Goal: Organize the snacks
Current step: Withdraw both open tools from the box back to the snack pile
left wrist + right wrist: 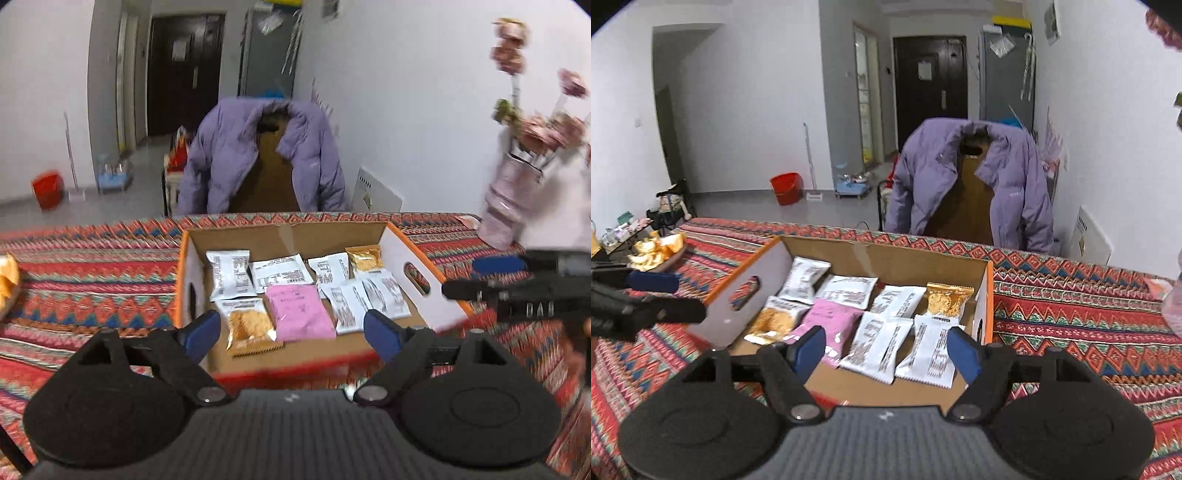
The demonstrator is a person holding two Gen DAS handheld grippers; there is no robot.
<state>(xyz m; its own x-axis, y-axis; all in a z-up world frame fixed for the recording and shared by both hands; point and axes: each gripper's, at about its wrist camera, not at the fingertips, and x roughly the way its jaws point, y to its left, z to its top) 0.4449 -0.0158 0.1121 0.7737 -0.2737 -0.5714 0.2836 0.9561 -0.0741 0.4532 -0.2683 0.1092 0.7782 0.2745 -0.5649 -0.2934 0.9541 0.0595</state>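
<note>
An open cardboard box point(284, 236) with orange edges sits on the patterned tablecloth; it also shows in the right wrist view point(886, 254). Inside lie several white snack packets point(231, 275) point(875, 347), a pink packet point(301, 312) point(831, 321) and golden cracker packets point(249, 328) point(947, 299). My left gripper point(291, 334) is open and empty, above the box's near edge. My right gripper point(886, 352) is open and empty, above the box's near right part. Each gripper shows at the other view's edge.
A pink vase of flowers point(513, 188) stands at the table's far right. A dish of golden wrappers point(659, 251) sits at the far left. A chair draped with a purple jacket point(258, 155) stands behind the table. The tablecloth point(1071, 314) spreads around the box.
</note>
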